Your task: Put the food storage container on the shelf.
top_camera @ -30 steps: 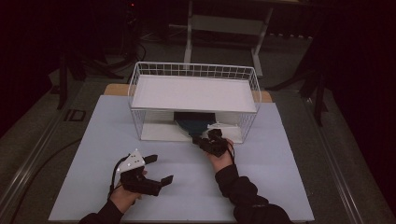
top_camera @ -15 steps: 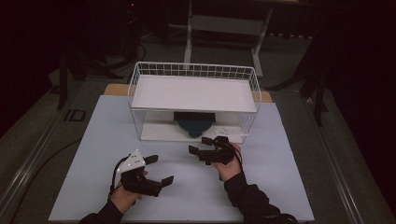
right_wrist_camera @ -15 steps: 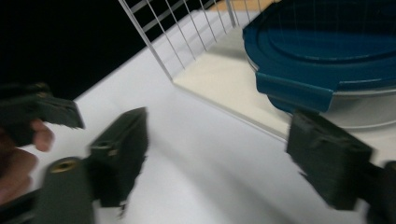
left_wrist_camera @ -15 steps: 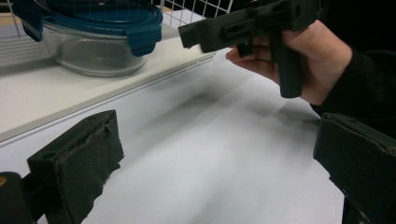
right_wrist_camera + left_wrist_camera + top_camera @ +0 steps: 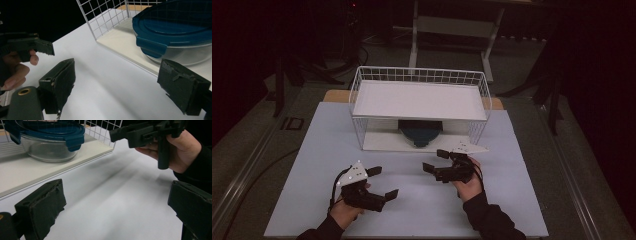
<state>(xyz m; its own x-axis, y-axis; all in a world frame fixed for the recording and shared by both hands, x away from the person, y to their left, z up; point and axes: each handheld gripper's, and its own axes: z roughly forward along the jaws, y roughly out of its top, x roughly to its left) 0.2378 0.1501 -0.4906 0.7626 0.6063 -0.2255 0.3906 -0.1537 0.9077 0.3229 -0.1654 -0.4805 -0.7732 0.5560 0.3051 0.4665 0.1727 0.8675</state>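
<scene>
Since the earlier frame the left tongs (image 5: 381,182) rest open and empty on the counter (image 5: 312,150), while the right tongs (image 5: 435,160) have drawn back from the wire rack (image 5: 419,76), their jaws just opened with nothing between them. The glass container with blue lid (image 5: 419,133) sits on the rack's lower shelf. Placing seems finished; next, I judge, both hands only need to retreat.

Both forearms come in from the near edge. The left gripper (image 5: 382,182) sits low at near left, jaws spread wide and empty. The right gripper (image 5: 436,161), a little farther in at right, points left; its jaws have just been opening, nothing between them.
</scene>
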